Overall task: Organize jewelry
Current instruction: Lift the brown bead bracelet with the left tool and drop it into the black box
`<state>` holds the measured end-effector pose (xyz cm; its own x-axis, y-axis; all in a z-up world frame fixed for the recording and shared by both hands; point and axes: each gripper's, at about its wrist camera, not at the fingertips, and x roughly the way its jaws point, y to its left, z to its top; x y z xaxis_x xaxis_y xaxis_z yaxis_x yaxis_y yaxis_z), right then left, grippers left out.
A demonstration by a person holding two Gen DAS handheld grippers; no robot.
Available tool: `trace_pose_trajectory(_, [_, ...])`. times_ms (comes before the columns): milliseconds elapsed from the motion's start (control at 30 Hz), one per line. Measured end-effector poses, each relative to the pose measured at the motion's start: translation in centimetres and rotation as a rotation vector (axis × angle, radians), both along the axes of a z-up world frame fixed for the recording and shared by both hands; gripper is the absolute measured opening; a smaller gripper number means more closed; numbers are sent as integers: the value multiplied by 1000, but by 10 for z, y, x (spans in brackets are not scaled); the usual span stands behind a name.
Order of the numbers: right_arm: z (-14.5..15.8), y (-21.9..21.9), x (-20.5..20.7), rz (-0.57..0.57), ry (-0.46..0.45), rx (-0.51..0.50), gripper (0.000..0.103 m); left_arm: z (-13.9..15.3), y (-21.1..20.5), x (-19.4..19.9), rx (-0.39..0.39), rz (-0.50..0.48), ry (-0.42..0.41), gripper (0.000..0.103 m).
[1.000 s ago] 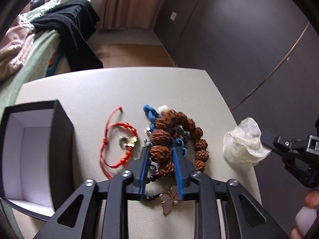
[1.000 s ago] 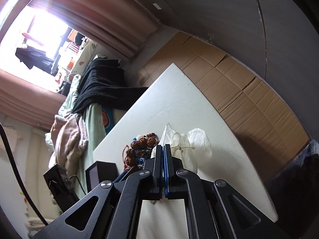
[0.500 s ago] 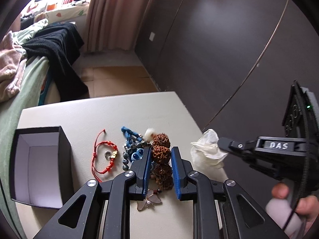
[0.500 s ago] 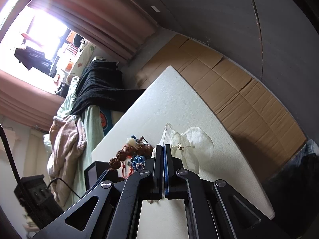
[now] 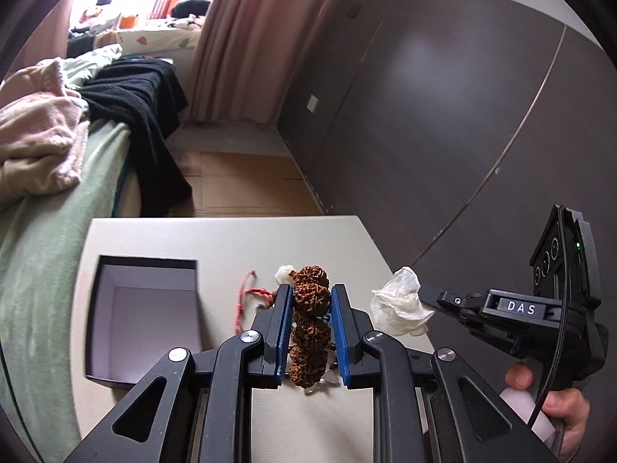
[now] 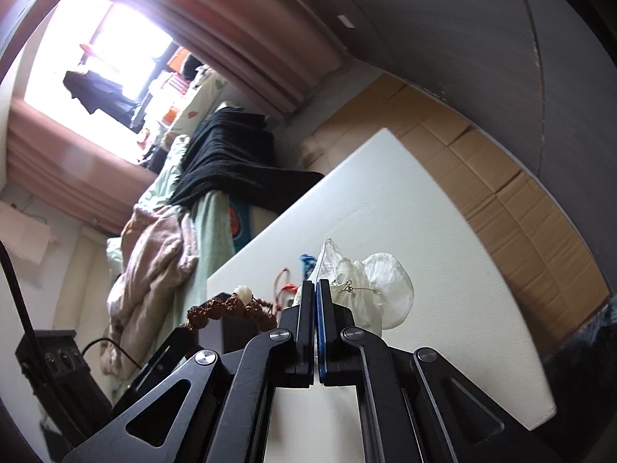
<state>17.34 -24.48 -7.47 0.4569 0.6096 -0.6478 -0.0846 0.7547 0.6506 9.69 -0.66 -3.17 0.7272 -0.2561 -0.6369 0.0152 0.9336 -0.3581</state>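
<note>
Seed bracelet [image 5: 311,328]: I see large, knobbly brown beads like wrinkled walnut shells, strung in a loop with one white bead [image 5: 284,274] at the far end; it hangs raised off the table [image 5: 231,243], at 6 o'clock in my left view.
Left gripper [image 5: 311,324]: my blue-padded tongs are clenched on the seed bracelet, beads stacked between the pads.
Right gripper [image 6: 316,308]: pads pressed together; at their tips sits a crumpled translucent pouch [image 6: 370,289] with a thin wire earring [image 6: 353,287] on it. I cannot tell whether the tongs pinch the pouch.
Black box [image 5: 142,316]: open, pale lining, at 9 o'clock from the bracelet, near it on the table.
Red cord bracelet [image 5: 246,301]: lying flat between the box and my left tongs.
Blue cord [image 6: 307,260]: small bundle just beyond the pouch in my right view.
</note>
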Motion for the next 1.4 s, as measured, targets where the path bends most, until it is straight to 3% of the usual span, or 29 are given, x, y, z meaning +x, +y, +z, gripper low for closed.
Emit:
trace_pose_trajectory(467, [10,71,-15,188,-95,115,3,19,61,-16,-23,148,-64,21])
trace_pose_trajectory(600, [8,91,-15,237,-96,189,3,18,84,-17,-34,198,-68,21])
trace_pose_trajectory(933, [-1,167,-15,367,-89,240,3,9,125,-19,-82,300,-46,21])
trace_pose_trajectory(967, [-2,172,-14,375,-86,234,4,8,127,-18,-84,301,-40,21])
trace_pose_trajectory(1033, [-8,183,-12,399,-42,201,26,7,126,-19,-81,301,-37,21])
trace_pose_trajectory(1067, [-12,183,-12,391,-31,186,50,8,126,-18,-77,299,-38,21])
trace_pose_trajectory(1100, [-13,181,-13,363,-38,160,59,8,125,-18,-74,296,-39,21])
trace_pose_trajectory(1300, [-8,151,-12,298,-58,98,59,6,111,-13,-88,242,-25,21])
trace_pose_trajectory(1400, [-5,133,-13,266,-54,85,59,3,105,-10,-48,270,4,23])
